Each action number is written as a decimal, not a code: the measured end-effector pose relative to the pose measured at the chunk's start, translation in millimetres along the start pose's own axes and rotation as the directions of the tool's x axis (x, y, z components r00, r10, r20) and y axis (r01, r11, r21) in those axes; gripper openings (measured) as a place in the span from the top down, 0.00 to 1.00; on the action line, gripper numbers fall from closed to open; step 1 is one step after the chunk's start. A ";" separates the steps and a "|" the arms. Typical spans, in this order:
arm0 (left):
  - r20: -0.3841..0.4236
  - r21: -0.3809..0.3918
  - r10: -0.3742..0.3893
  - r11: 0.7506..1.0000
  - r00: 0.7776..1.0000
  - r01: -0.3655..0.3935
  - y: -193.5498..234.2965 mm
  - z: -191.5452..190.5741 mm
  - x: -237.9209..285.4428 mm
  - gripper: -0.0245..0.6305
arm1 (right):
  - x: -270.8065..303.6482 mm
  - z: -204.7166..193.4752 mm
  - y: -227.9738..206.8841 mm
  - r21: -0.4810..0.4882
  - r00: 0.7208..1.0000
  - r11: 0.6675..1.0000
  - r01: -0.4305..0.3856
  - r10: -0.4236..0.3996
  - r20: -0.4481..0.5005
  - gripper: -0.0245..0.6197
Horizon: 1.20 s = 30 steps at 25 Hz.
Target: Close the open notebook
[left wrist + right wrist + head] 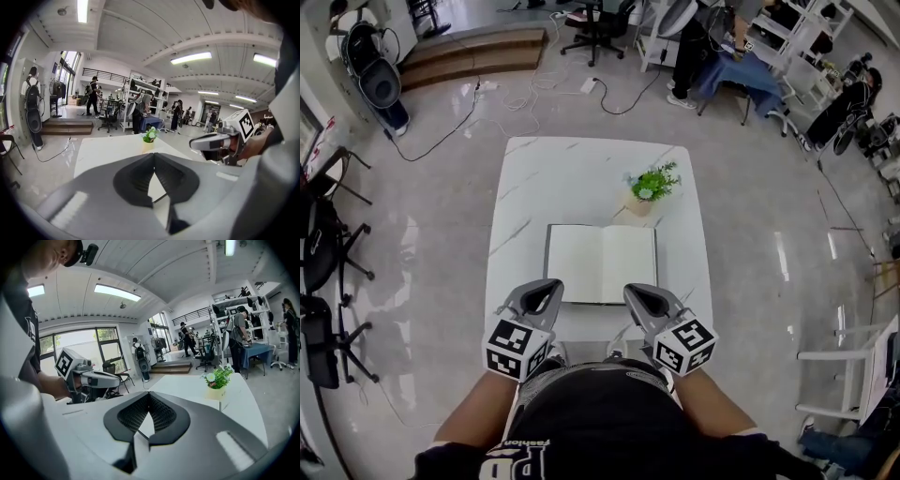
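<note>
The open notebook lies flat on the white table, its blank pages up and its spine running away from me. My left gripper hovers at the notebook's near left corner and my right gripper at its near right corner. Both are just above the table's near edge and hold nothing. In the left gripper view the jaws meet at their tips, shut. The right gripper view shows its jaws closed tip to tip as well. Each view shows the other gripper beside it.
A small potted plant stands just beyond the notebook's far right corner. Black chairs line the floor on the left. Cables trail beyond the table's far end. People and shelves are far behind.
</note>
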<state>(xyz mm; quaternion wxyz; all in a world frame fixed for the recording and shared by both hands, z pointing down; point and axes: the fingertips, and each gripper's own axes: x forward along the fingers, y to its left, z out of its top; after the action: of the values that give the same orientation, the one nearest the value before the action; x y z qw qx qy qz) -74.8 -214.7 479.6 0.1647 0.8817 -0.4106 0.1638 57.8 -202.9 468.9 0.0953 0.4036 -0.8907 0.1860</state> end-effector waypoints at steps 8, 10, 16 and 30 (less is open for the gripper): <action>0.005 0.017 0.006 1.000 1.000 -0.006 -4.6 4.8 3.1 0.88 | 0.7 3.8 -6.3 0.003 1.000 1.000 -0.009 0.009 0.010 0.96; 0.005 0.017 0.007 1.000 1.000 -0.007 -4.4 5.7 2.8 0.88 | 1.1 5.2 -6.7 0.005 1.000 1.000 -0.009 0.009 0.012 0.96; 0.004 0.020 0.011 1.000 1.000 -0.011 -4.7 9.1 1.3 0.88 | 1.7 5.8 -5.8 0.011 1.000 1.000 -0.012 0.012 0.016 0.96; 0.006 0.021 0.012 1.000 1.000 -0.012 -4.8 4.9 2.5 0.71 | -1.0 4.8 -4.6 0.013 1.000 1.000 -0.010 0.010 0.019 0.96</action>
<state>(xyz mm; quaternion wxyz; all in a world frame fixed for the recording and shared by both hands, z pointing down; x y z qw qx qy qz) -68.7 -215.5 475.6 0.1533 0.8814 -0.4147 0.1665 61.9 -207.0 465.4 0.0835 0.4016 -0.8923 0.1886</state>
